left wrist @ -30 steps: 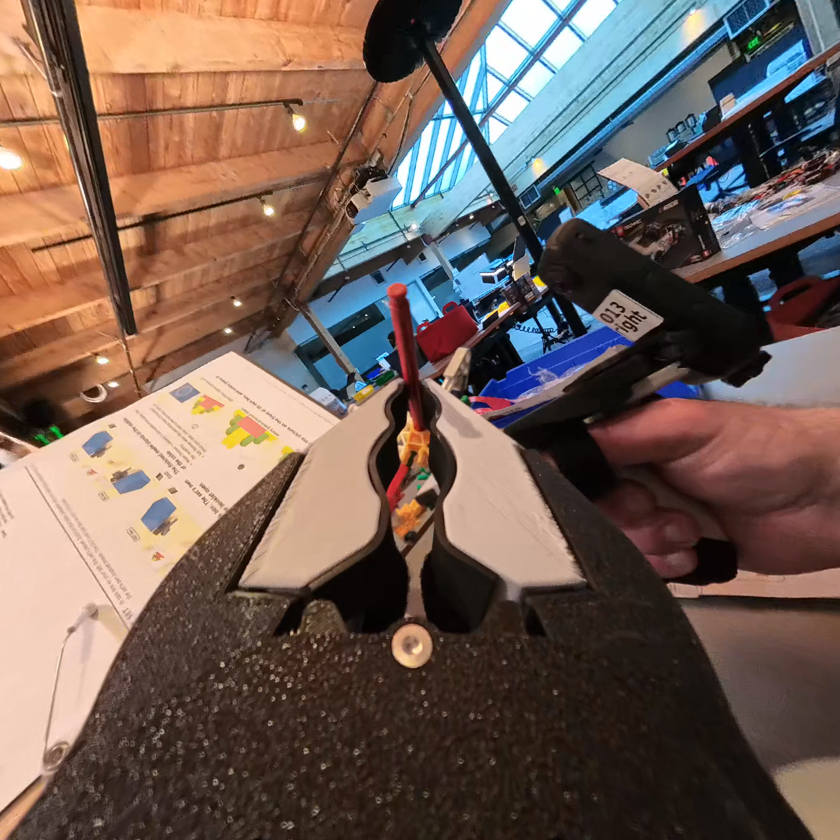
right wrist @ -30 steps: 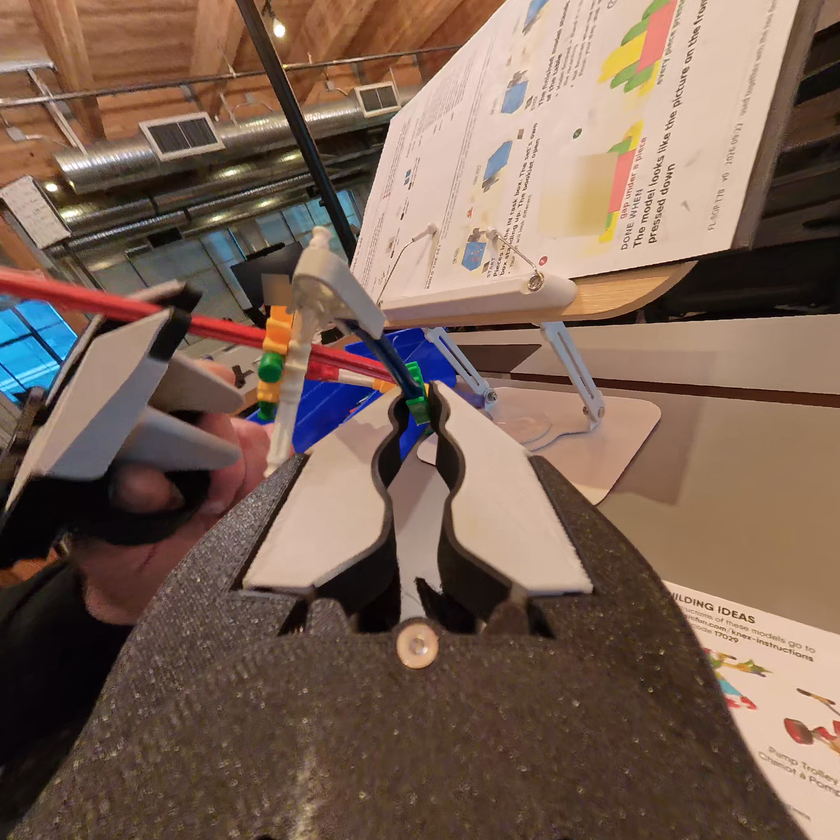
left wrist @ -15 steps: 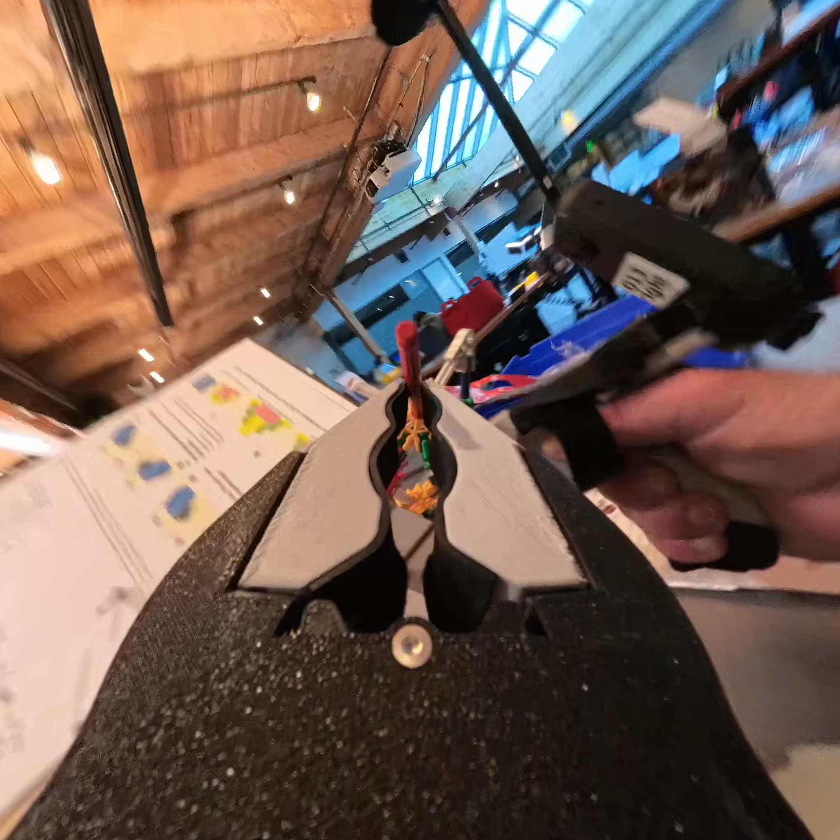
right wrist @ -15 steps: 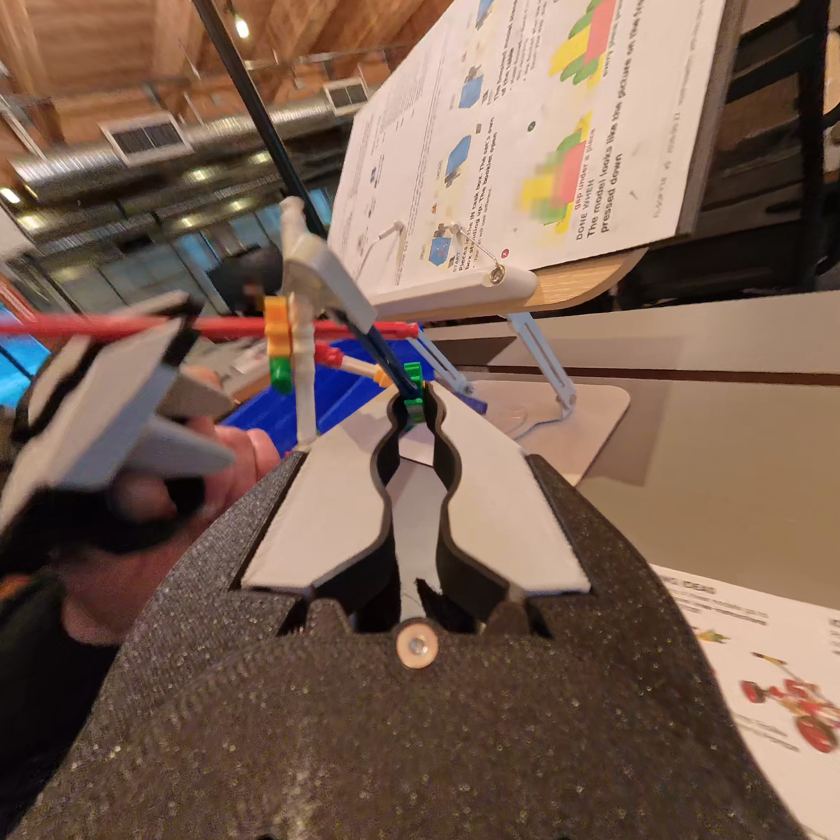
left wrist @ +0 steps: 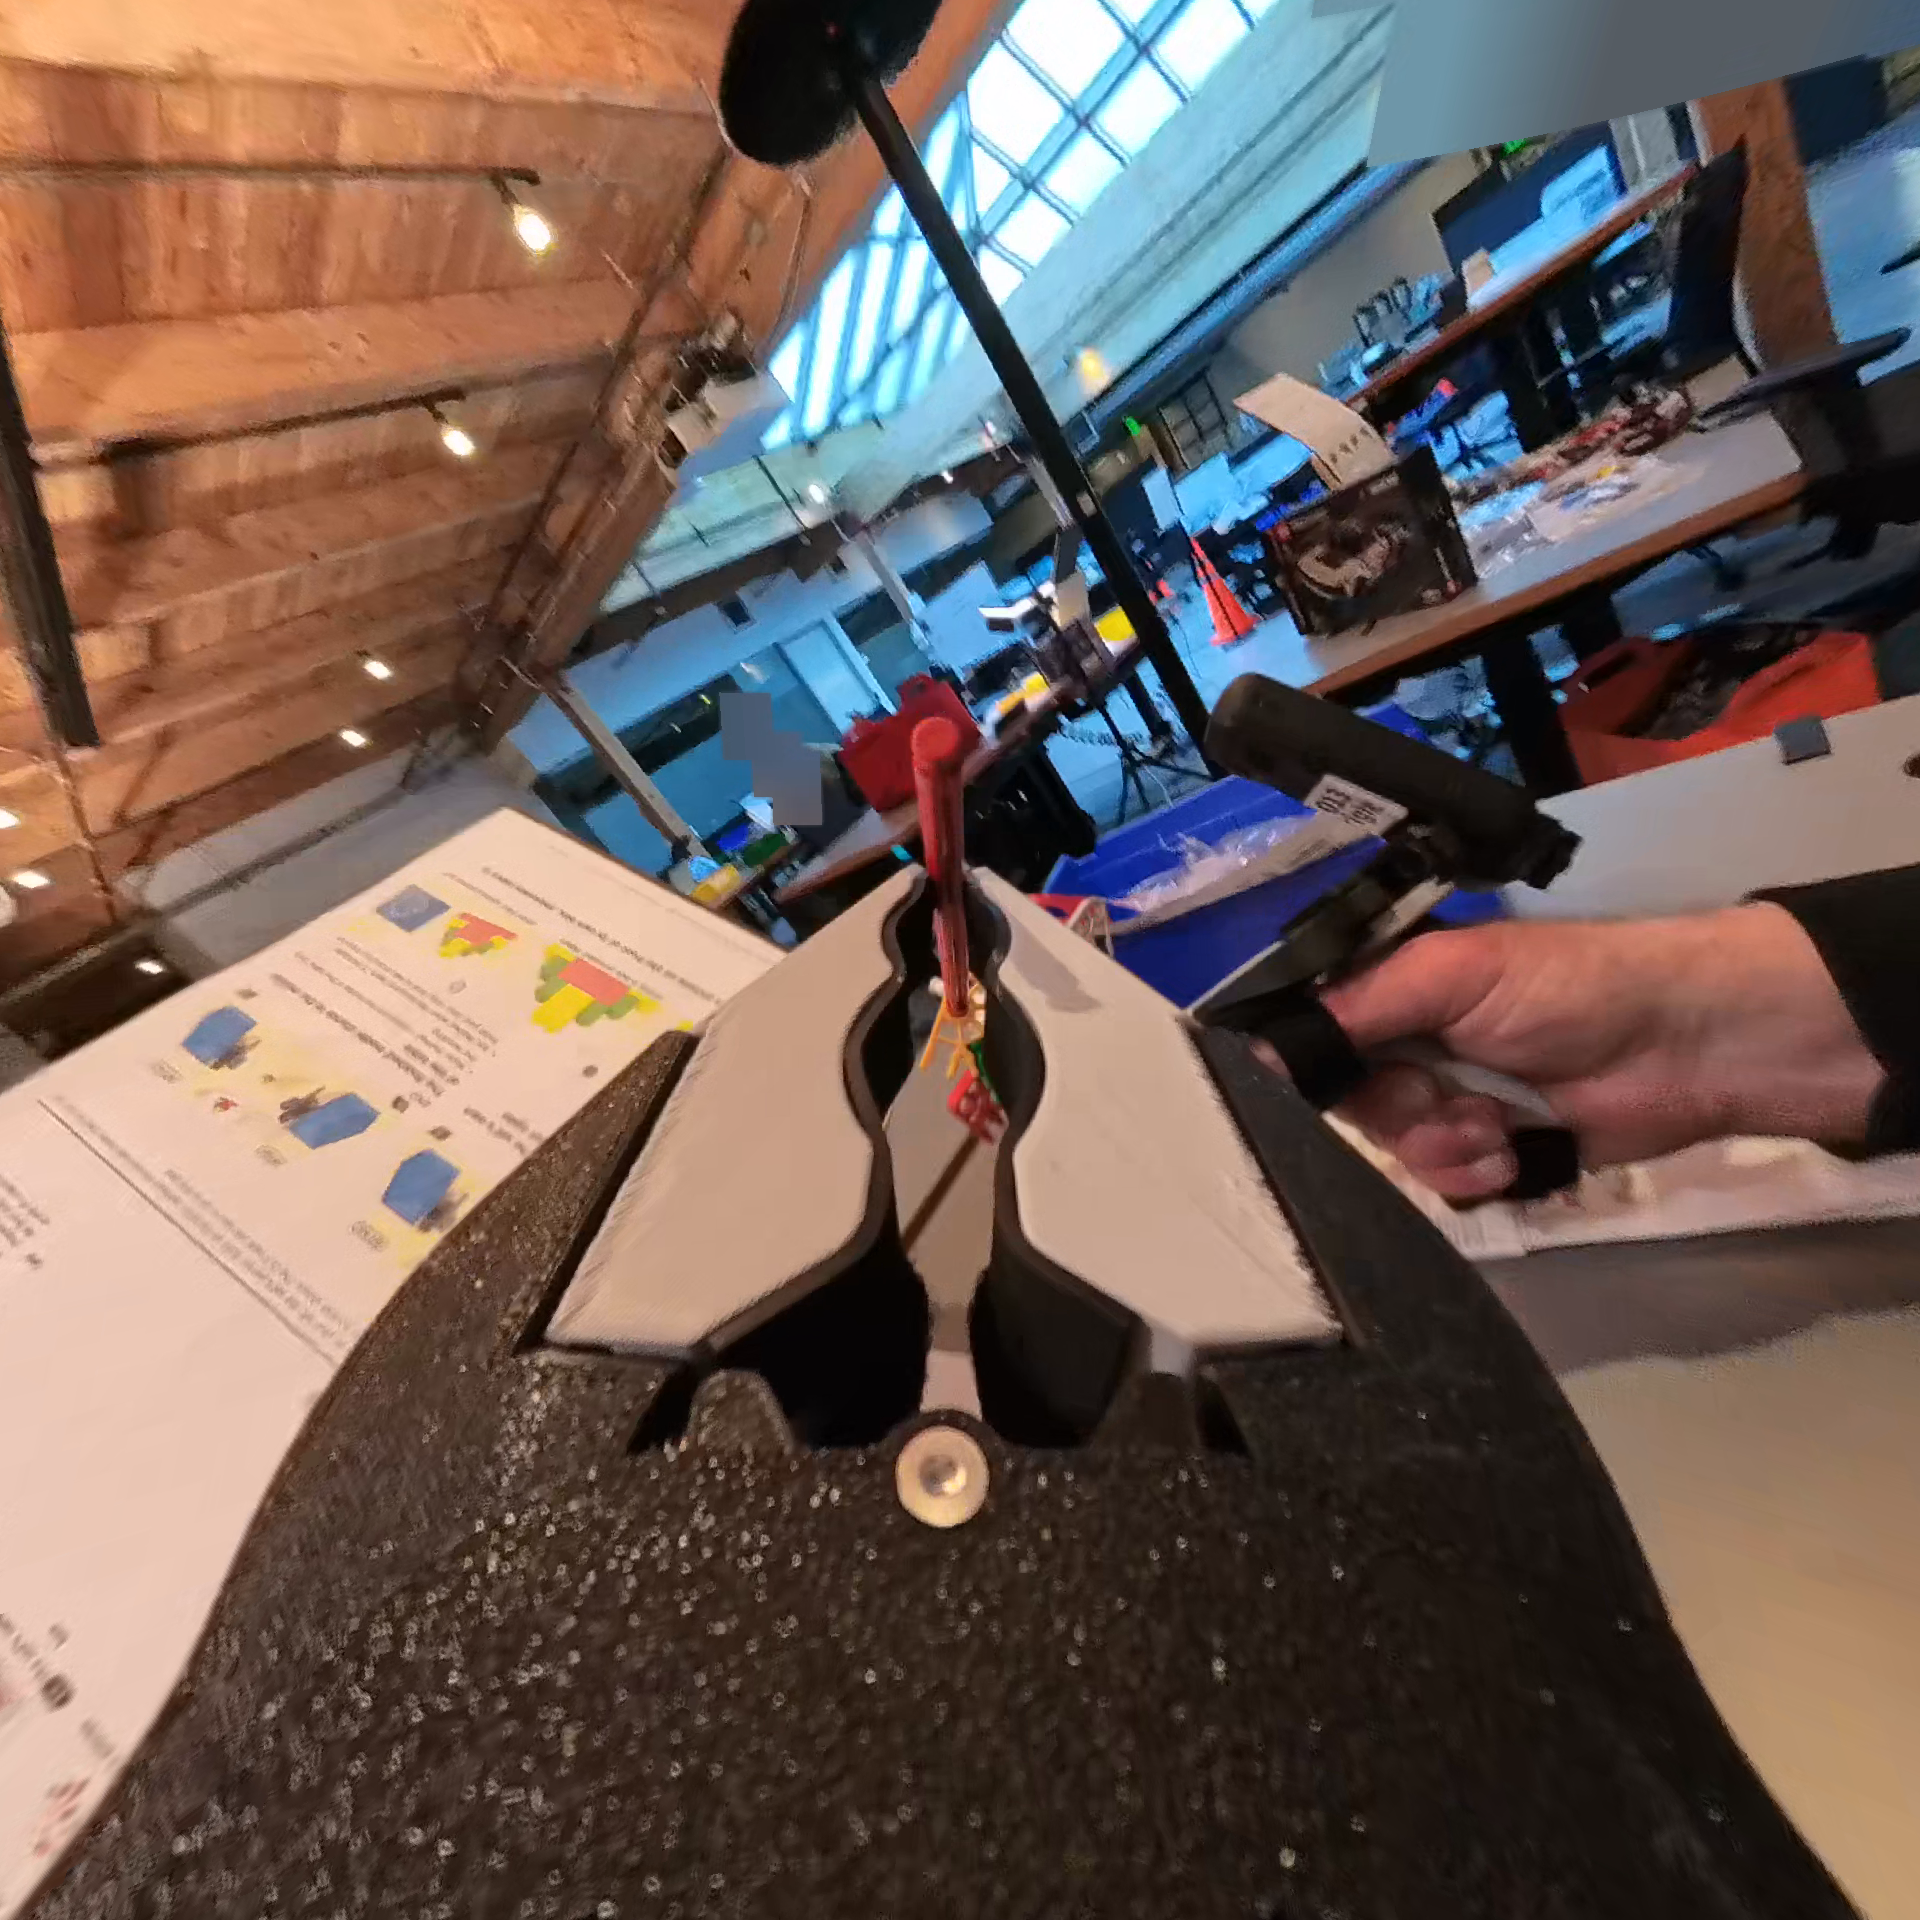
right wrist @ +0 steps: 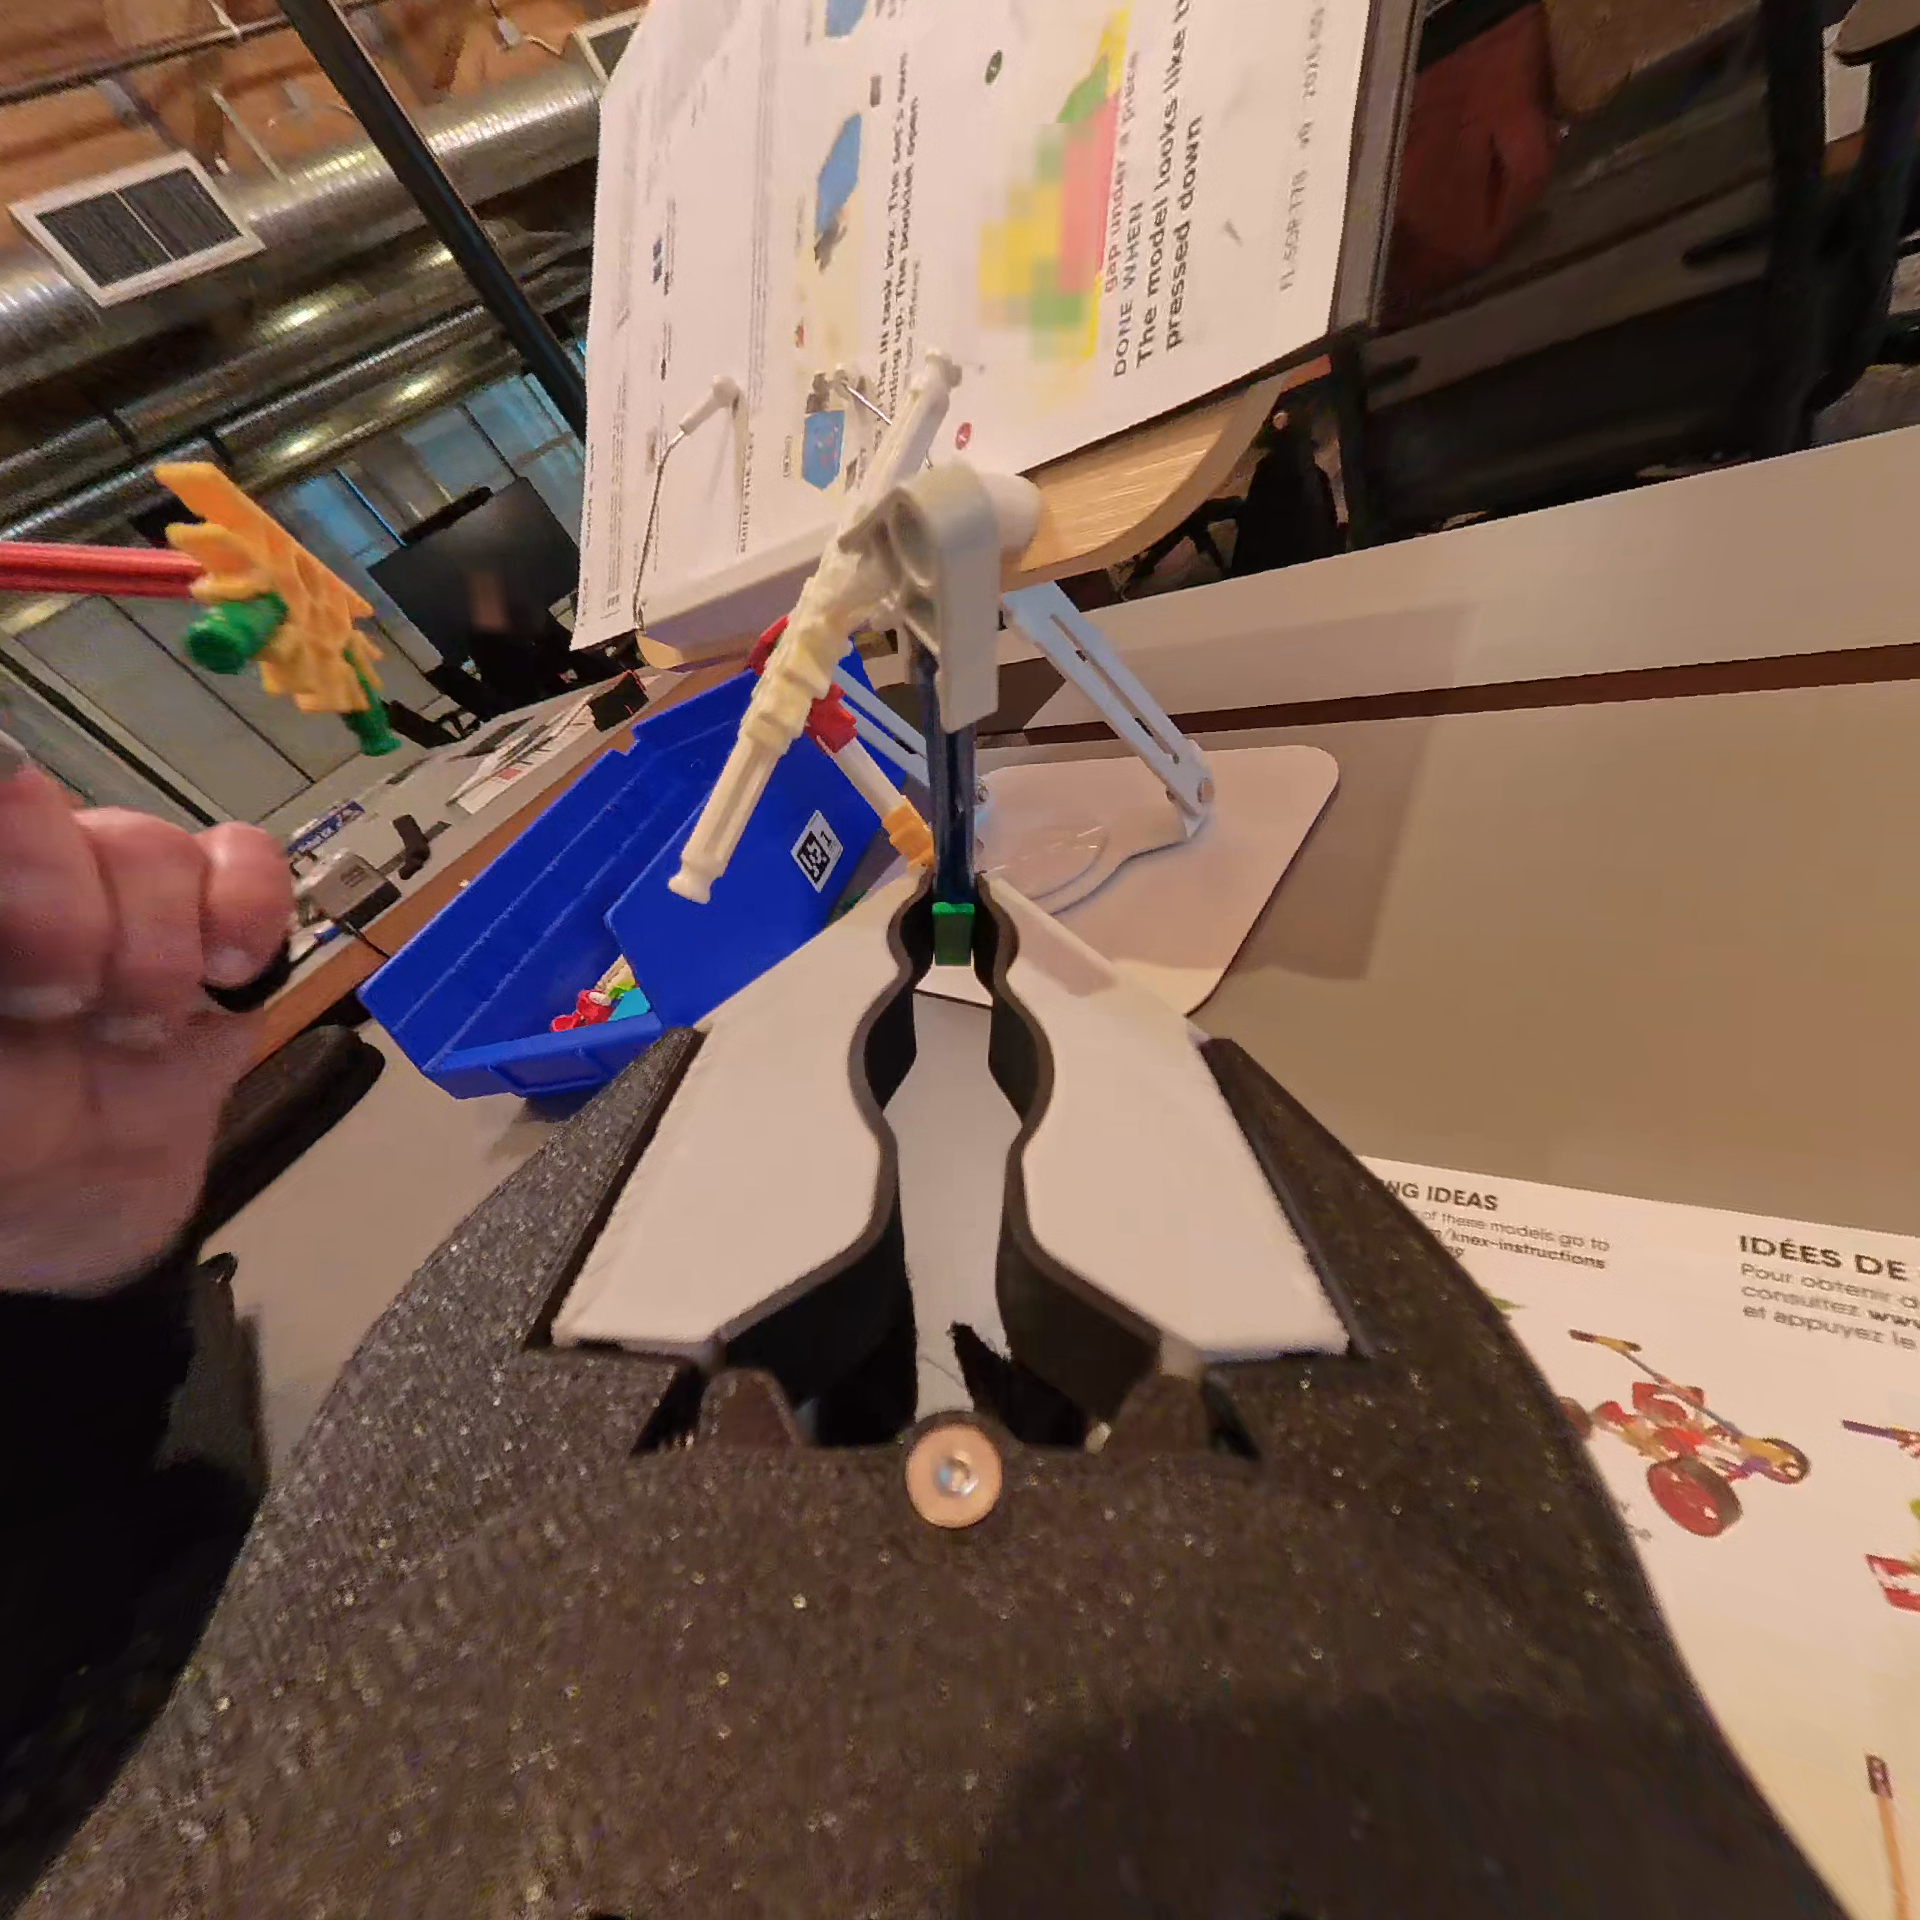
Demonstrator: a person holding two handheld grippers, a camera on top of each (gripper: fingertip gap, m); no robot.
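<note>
My left gripper [left wrist: 945,883] is shut on a red rod [left wrist: 938,821] that sticks out past the fingertips. An orange connector [left wrist: 954,1029] on the rod sits between the fingers. In the right wrist view the rod [right wrist: 94,569] ends in the orange connector [right wrist: 275,597] with green pieces, held in the air at the left. My right gripper [right wrist: 951,894] is shut on a green connector [right wrist: 951,932] at the foot of a dark blue rod. The rod carries a grey connector [right wrist: 951,561] and a tilted white rod [right wrist: 800,665]. The two assemblies are apart.
A blue bin [right wrist: 540,935] with loose pieces lies tipped on the table behind the grippers. An instruction sheet on a white stand [right wrist: 1164,831] is at the back. A printed leaflet [right wrist: 1683,1382] lies at the right. A hand [left wrist: 1621,1039] holds the right gripper [left wrist: 1382,821]. My hands' fingertips stand some 20 cm from each other.
The red rod with its orange and green pieces was against the white rod assembly; now it has moved left and apart from it. The white rod has tilted.
</note>
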